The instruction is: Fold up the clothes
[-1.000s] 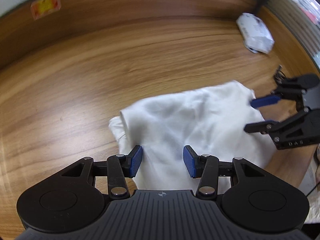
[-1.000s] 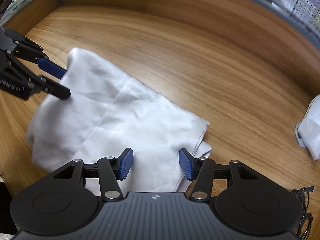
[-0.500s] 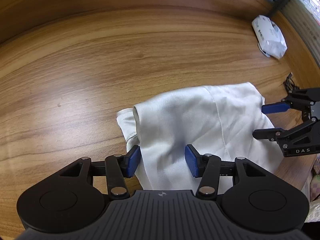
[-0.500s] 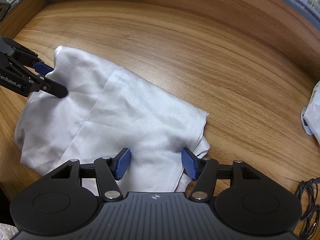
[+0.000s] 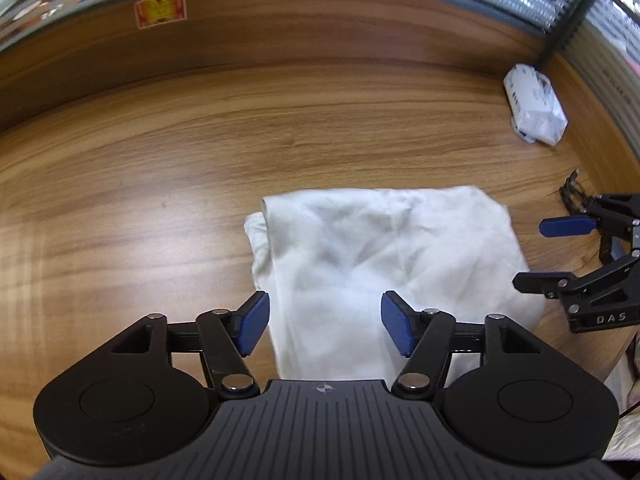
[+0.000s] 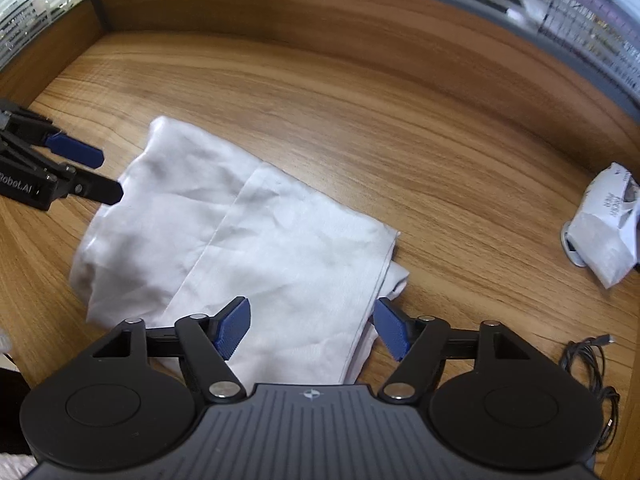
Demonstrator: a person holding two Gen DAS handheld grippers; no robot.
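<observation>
Garment: white cloth (image 5: 384, 256), folded into a rough rectangle, lies flat on the wooden table (image 5: 160, 168), near its front edge. A narrower under-layer sticks out along one short side; a seam runs across the top layer.

Left gripper (image 5: 324, 328): jaws opening, blue pads well apart and clear of the fabric. The near edge of the cloth sits below and between them; nothing is pinched. Seen from the right wrist view, its two fingers reach in from the left, tips just beside the cloth's far corner.

Right gripper (image 6: 312, 330): jaws opening as well, pads spread wide above the near end of the cloth, no grip. Whether a pad brushes the fabric, I cannot tell.

Table extras: a crumpled white packet (image 5: 534, 104) near the back corner, well apart from the cloth; a black cable (image 6: 592, 376) coiled by the front edge on the right side.

Surround: wooden back panel with an orange-red sticker (image 5: 160, 10); slatted blinds (image 6: 580, 12) above it.
</observation>
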